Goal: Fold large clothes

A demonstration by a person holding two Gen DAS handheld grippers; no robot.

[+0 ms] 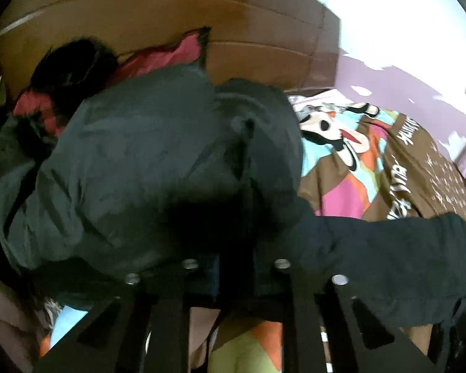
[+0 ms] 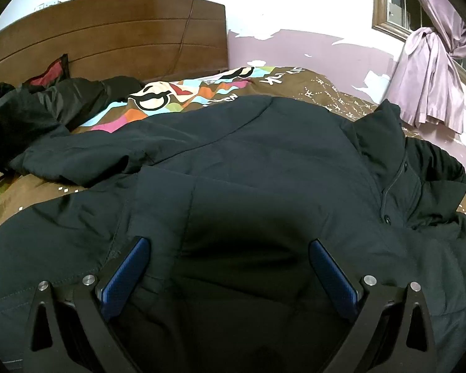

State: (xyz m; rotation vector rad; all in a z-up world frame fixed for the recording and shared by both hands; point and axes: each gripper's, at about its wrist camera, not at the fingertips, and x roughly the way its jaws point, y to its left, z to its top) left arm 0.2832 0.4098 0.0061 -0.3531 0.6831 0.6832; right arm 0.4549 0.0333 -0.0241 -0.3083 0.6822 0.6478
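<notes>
My left claw [image 1: 233,267] is clenched on a fold of the dark jacket [image 1: 146,155] — the fingers have come together with the cloth bunched between them, and the fabric rises straight off the tips and fills most of that view. My right claw [image 2: 230,267] is released, its blue pads [image 2: 124,276] set wide apart and resting on the same jacket [image 2: 248,161], with nothing pinched between them. From the right claw outward the jacket lies directly ahead and spreads to both sides across the bed's patterned cover [image 2: 183,99]; I judge its long axis to run left to right across my view, with the collar and buttoned front [image 2: 391,180] out to the right and a sleeve [image 2: 77,152] trailing off left toward the wooden headboard [image 2: 108,31]. So the left claw already has its hold, and the right one sits on the body panel, nearer the collar end. A second dark garment [image 2: 46,108] lies heaped well apart by the headboard.
</notes>
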